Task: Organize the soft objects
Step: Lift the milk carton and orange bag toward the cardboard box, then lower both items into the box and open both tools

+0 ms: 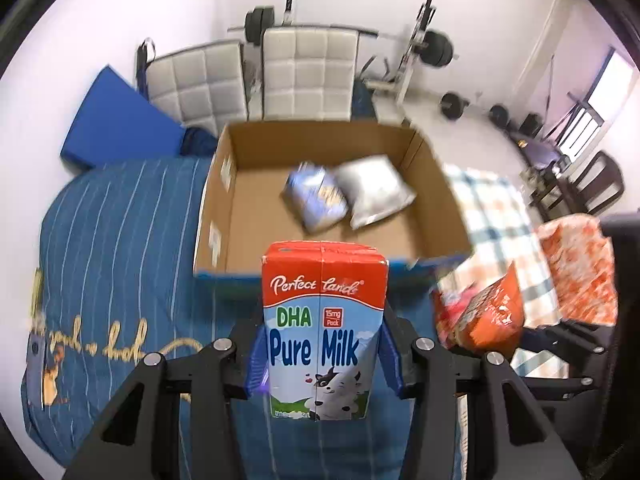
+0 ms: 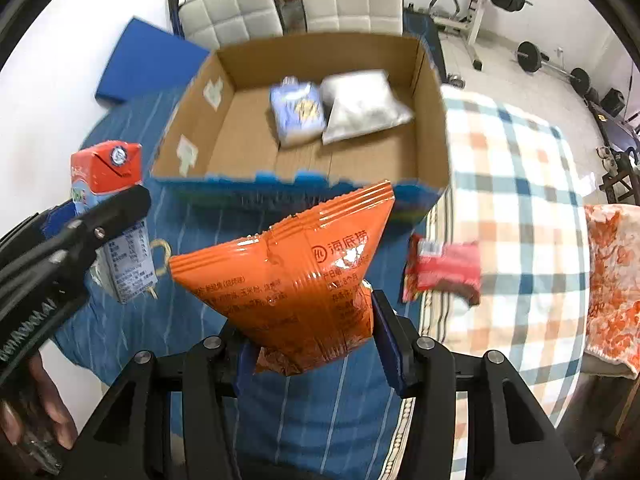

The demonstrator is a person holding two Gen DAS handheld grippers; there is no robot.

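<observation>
My left gripper (image 1: 325,364) is shut on a red and blue Pure Milk carton (image 1: 324,328), held upright just before the near wall of an open cardboard box (image 1: 332,128). The carton also shows in the right wrist view (image 2: 112,216). My right gripper (image 2: 312,344) is shut on an orange snack bag (image 2: 296,272), held above the bed in front of the box (image 2: 304,184). The bag also shows in the left wrist view (image 1: 492,312). Inside the box lie a blue packet (image 2: 296,112) and a silver pouch (image 2: 360,104).
A red snack packet (image 2: 444,268) lies on the bed right of the box. A blue striped blanket (image 1: 112,240) and a checked blanket (image 2: 516,184) cover the bed. An orange-white cloth (image 2: 612,280) lies far right. White chairs (image 1: 308,72) and gym weights stand behind.
</observation>
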